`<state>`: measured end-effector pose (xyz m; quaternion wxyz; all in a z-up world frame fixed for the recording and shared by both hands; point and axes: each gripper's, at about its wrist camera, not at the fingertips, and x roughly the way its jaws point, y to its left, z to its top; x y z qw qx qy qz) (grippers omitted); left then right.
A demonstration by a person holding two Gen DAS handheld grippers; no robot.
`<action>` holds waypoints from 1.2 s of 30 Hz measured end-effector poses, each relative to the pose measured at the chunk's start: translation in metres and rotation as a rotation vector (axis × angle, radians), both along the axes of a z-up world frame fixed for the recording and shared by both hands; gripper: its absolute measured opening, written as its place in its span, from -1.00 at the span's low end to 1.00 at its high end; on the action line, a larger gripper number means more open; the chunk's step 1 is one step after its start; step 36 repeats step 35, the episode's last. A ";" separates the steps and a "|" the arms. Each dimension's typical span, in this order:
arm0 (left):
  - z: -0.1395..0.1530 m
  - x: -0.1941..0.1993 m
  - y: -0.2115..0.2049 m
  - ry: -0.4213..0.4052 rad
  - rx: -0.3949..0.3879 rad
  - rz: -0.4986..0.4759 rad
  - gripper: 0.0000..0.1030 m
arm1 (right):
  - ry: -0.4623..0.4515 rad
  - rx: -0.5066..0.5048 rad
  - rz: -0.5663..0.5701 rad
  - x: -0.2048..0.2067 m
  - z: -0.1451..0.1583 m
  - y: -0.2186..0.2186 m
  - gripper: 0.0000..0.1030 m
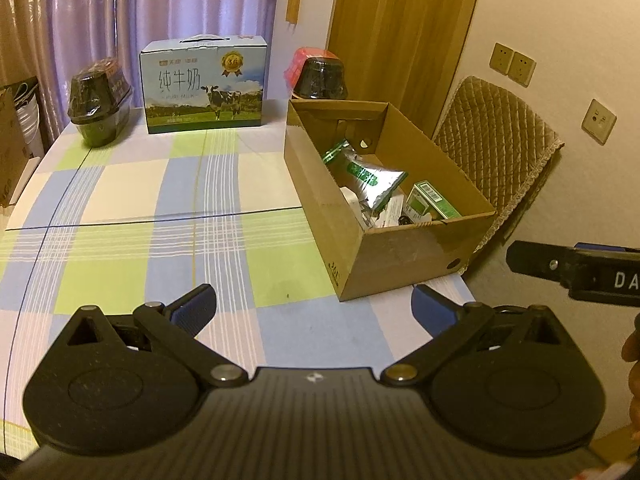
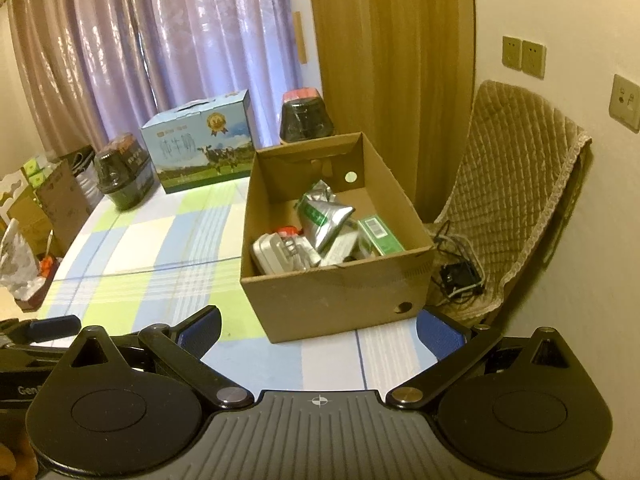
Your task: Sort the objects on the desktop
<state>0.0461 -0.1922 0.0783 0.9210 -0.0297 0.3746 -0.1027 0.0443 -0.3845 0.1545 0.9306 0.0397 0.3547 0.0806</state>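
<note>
Left tool, right tool both spread, empty — cardboard box holds silver pouch, green carton.

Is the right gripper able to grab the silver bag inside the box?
Probably yes. The right gripper is open, the cardboard box has no lid, and the silver bag lies on top, uncovered.

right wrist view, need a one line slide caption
Open right tongs hover over the plaid tablecloth before a cardboard box holding a foil pouch and green carton.
</note>
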 end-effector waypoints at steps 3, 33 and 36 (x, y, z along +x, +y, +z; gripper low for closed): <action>-0.001 0.000 0.000 0.001 0.000 -0.002 0.98 | -0.002 -0.001 -0.002 0.000 0.000 0.000 0.96; -0.009 -0.002 0.001 0.011 -0.026 0.003 0.98 | 0.022 -0.008 -0.001 -0.001 -0.009 -0.002 0.96; -0.009 -0.002 0.002 0.010 -0.023 0.007 0.98 | 0.025 -0.011 0.000 -0.002 -0.011 -0.001 0.96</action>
